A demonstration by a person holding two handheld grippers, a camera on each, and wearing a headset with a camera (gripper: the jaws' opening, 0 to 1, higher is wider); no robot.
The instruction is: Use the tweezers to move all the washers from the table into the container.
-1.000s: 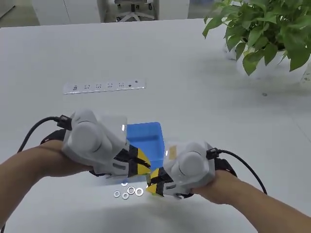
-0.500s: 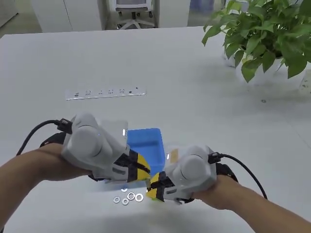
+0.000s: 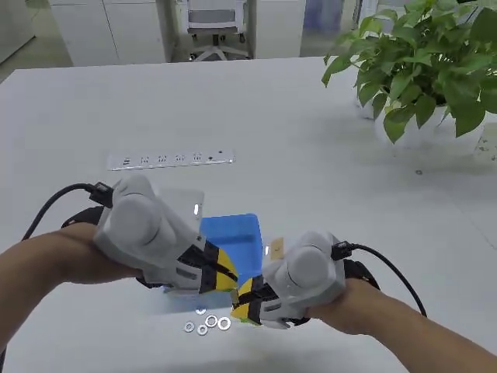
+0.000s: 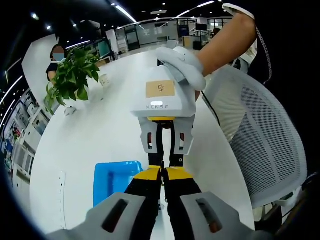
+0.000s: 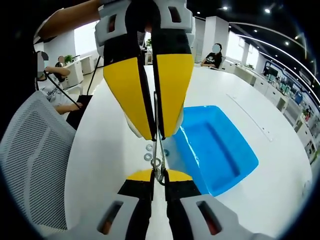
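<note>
Both grippers meet nose to nose, low over the white table. We see the left gripper with its jaws closed tight on the tweezers. The right gripper nips the same thin metal strip at its other end. Are the tweezers' tips spread or pinching something? We cannot tell, because the jaws cover them. The washers lie in a small cluster on the table, just beside the near edge of the blue container, right under the grippers.
</note>
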